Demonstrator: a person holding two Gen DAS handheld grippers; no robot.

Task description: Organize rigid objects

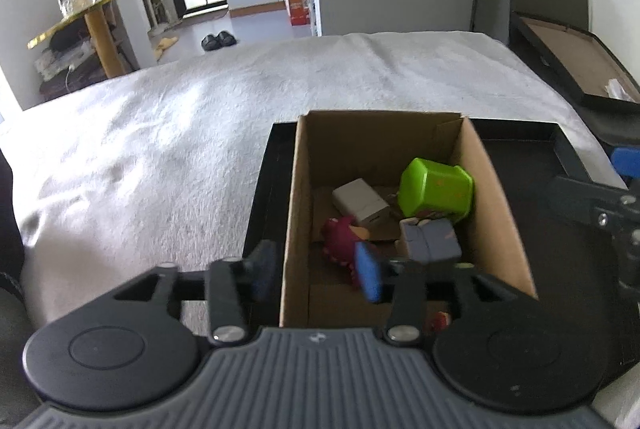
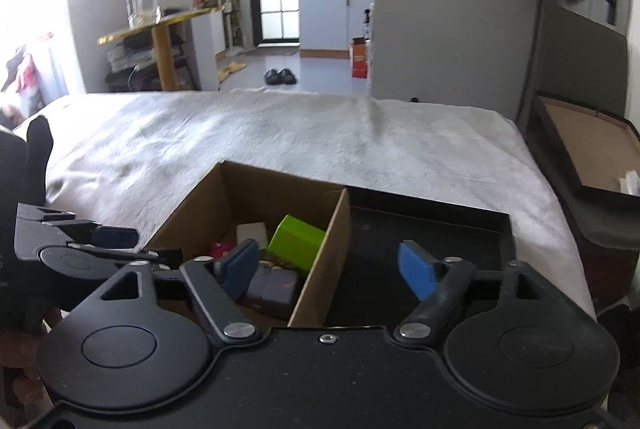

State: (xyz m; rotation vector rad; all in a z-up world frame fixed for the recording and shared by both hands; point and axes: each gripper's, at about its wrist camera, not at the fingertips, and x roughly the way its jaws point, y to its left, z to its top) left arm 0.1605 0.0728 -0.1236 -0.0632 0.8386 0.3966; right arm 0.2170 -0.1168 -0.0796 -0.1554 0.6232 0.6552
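left hand-held gripper (image 1: pixel 316 271): released, astride cardboard box (image 1: pixel 496 197) left wall | right hand-held gripper (image 2: pixel 328 265): released, astride right wall | green cup (image 1: pixel 436 189) inside

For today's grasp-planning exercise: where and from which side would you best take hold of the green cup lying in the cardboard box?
The green cup lies tipped on its side against the right wall of the cardboard box. Probably best to come from above, through the open top, and close across its flat-sided body near the middle. The wall crowds one side, so the fingers would likely sit along the box's length.
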